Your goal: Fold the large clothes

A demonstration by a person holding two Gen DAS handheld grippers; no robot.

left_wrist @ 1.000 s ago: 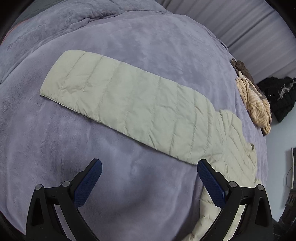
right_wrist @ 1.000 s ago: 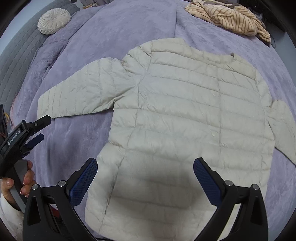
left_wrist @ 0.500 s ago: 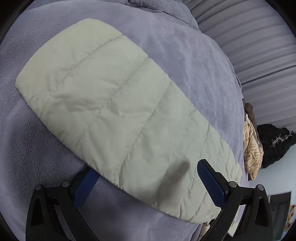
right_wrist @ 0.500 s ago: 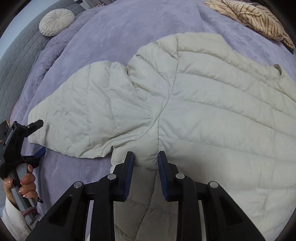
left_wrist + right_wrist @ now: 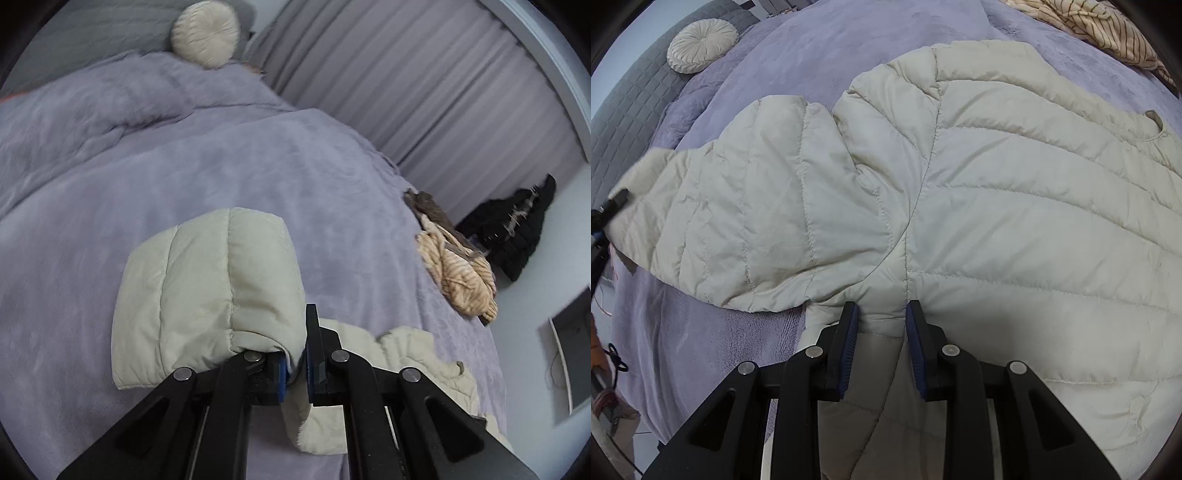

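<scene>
Now the left gripper [image 5: 295, 354] has just closed on the cuff of the cream quilted puffer jacket [image 5: 1015, 206], which lay flat between its open jaws a moment ago, and lifts the sleeve [image 5: 207, 291] off the lilac plush blanket [image 5: 184, 166]. Meanwhile the right gripper [image 5: 881, 328] pinches the jacket's underarm seam, narrow. I judge that folding the sleeve inward comes next.

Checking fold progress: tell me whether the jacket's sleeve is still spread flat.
No. The sleeve is lifted and doubled over, its cuff end pinched in the left claw.
</scene>
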